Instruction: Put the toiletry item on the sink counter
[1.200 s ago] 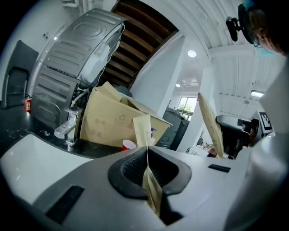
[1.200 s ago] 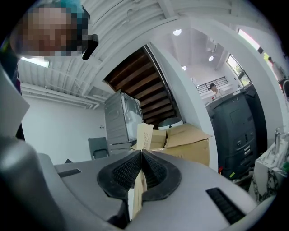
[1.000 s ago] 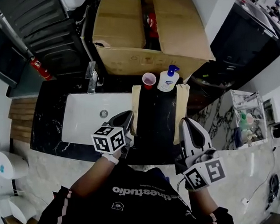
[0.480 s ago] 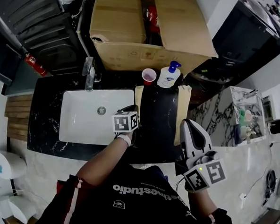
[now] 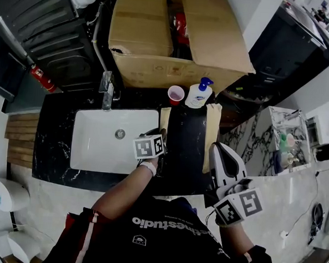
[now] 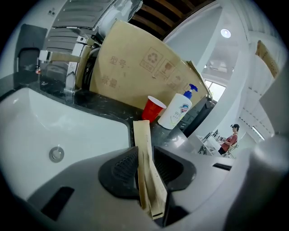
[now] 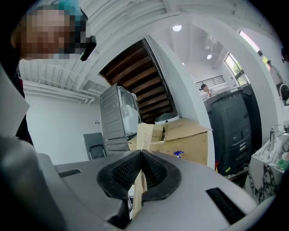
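cardboard box (image 5: 141, 35) cut off at top, soap bottle (image 5: 199, 95) label unreadable

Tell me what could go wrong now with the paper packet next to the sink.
The left gripper is opening its fingers around the paper packet, right along the rim of the sink; released there, it might tip in. The red cup and soap bottle stand just past its far end, so a forward nudge could knock them over.

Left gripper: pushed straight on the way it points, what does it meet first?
Probably the red cup, just past the paper packet between the left gripper's opening jaws; depth uncertain.
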Motion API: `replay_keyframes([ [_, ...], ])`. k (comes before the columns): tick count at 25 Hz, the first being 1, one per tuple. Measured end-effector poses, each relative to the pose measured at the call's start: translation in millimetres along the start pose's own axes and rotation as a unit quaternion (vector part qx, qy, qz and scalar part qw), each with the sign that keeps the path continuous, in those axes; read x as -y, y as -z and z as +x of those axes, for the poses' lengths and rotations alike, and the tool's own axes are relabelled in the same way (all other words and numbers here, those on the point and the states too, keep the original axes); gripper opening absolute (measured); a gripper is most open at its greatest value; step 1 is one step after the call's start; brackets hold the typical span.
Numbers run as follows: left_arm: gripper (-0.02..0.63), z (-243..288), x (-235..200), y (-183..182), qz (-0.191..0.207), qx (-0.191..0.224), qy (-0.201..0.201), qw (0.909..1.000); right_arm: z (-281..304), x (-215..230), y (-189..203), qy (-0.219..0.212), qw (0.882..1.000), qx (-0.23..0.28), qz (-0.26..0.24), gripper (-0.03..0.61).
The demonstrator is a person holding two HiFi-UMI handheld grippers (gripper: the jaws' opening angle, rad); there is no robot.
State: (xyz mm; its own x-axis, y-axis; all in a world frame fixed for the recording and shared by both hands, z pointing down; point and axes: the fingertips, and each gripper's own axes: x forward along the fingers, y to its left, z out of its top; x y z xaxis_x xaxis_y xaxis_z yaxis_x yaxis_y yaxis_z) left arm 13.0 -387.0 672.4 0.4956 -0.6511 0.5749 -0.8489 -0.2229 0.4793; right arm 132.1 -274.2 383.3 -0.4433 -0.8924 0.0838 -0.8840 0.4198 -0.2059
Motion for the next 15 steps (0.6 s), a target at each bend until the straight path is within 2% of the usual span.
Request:
replay_keyframes([
  [5, 0.144, -27, -3, -24, 0.009, 0.043, 0.012, 0.9989, 3, -5, -4, -0.006, 1.0, 0.006, -0.003, 0.04],
  [9, 0.144, -80, 8, -73, 0.058, 0.125, 0.035, 0.9899, 5, -15, -11, -0.018, 1.0, 0.014, -0.007, 0.04],
  [12, 0.115, -134, 35, -114, 0.09, 0.193, 0.104, 0.9714, 6, -26, -20, -0.033, 0.999, 0.025, -0.008, 0.04],
  [14, 0.103, -174, 54, -137, 0.131, 0.237, 0.141, 0.9523, 7, -35, -27, -0.044, 0.998, 0.033, -0.013, 0.04],
  [15, 0.097, -194, 63, -147, 0.159, 0.259, 0.146, 0.9414, 7, -39, -31, -0.05, 0.998, 0.038, -0.018, 0.04],
])
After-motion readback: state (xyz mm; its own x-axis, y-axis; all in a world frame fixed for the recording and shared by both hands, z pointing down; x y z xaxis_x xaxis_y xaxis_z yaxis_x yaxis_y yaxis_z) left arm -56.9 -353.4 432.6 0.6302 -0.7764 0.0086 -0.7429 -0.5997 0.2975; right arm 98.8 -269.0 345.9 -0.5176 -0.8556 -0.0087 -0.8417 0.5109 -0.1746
